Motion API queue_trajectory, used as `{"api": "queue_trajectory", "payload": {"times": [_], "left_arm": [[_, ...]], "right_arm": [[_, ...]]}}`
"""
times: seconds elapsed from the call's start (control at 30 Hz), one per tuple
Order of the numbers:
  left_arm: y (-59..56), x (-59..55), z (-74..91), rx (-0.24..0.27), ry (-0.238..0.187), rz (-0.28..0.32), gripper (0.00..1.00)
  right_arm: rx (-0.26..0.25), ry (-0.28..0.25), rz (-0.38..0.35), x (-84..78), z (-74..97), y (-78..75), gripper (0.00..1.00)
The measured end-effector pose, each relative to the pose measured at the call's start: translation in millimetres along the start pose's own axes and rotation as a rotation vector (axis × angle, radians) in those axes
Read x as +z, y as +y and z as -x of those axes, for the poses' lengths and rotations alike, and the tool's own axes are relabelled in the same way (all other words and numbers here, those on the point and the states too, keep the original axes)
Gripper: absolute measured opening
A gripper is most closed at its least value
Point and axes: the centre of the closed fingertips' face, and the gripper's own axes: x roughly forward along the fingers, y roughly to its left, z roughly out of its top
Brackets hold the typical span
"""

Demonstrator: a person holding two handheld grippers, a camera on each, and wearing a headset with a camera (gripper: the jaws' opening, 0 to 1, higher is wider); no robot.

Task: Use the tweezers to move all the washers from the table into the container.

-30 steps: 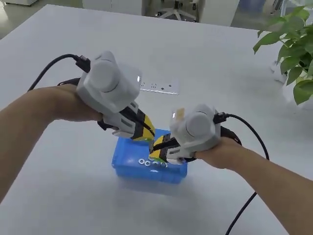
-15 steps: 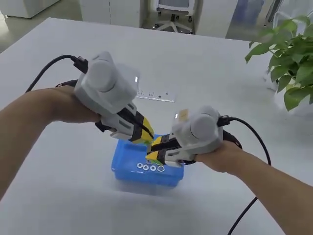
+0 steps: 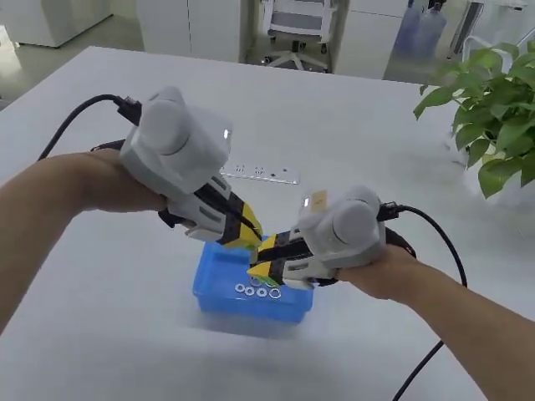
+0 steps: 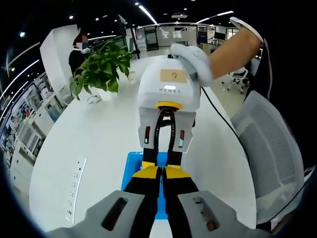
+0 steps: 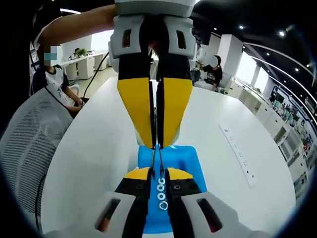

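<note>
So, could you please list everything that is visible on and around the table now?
table: one, white, under everything
container: one, blue, on the table near the person
washers: four, silver, in a row inside the container
tweezers: one, metal, tips above the washers
socket strip: one, white, beyond the container
plant: one, green, far right
office chair: one, pale, behind the table
left gripper: one, yellow-tipped, shut on the tweezers
right gripper: one, yellow-tipped, beside the tweezer tips; grip unclear
</note>
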Motion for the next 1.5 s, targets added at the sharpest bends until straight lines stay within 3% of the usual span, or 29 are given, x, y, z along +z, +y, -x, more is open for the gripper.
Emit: {"api": "queue_trajectory", "payload": {"times": [0.3,0.57,1.0,1.33,1.5], "left_arm": [[-2.8,1.0,1.3,-0.004,-0.006,0.006,0.05],[-10.5,-3.2,2.6,-0.019,0.014,0.011,0.05],[-36.7,-7.3,8.7,-0.030,0.020,0.000,0.05],[-61.4,-26.8,0.8,-0.041,0.049,0.009,0.05],[-72.0,-43.5,-8.6,-0.049,0.095,-0.003,0.05]], "right_arm": [[0.017,-0.005,0.008,2.3,0.2,5.5,0.10],[0.031,0.027,0.018,1.0,0.5,14.9,0.08],[0.050,0.076,0.039,0.3,8.5,40.6,0.07],[0.075,0.128,0.047,-14.4,6.5,65.9,0.07],[0.088,0.169,0.050,-26.4,0.9,76.0,0.07]]}}
